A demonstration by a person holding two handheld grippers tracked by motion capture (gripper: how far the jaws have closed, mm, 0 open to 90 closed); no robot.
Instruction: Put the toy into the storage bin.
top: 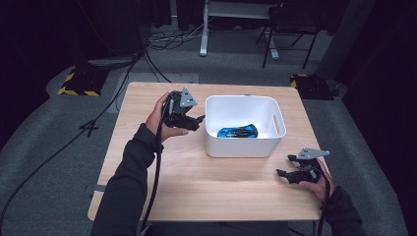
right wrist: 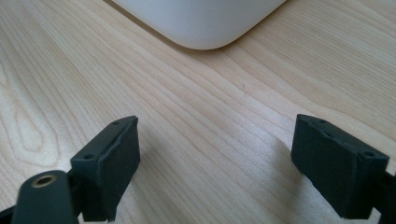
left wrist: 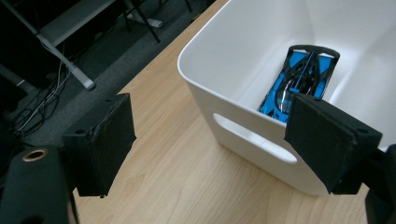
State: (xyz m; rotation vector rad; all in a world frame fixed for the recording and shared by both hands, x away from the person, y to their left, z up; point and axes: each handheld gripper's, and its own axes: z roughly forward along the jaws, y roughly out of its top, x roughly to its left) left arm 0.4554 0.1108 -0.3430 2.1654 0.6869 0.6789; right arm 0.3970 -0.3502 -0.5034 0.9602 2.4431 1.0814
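1. The worktop (top: 196,182) carries a white bin (top: 244,145) near its far middle.
2. Left hand-held gripper (top: 199,119) hovers just beside the bin's left wall, jaws spread, gripping nothing.
3. Right hand-held gripper (top: 285,166) rests near the bin's front right corner, jaws apart, empty.
4. A blue toy car (top: 238,132) lies inside the bin on its floor.

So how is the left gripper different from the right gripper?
The left gripper is held up beside the white plastic bin, aimed at the blue and black toy car inside; the right gripper sits low near the light wooden table's front right corner, aimed at bare wood. The left one is closer to the bin. Both are black, open and hold nothing.
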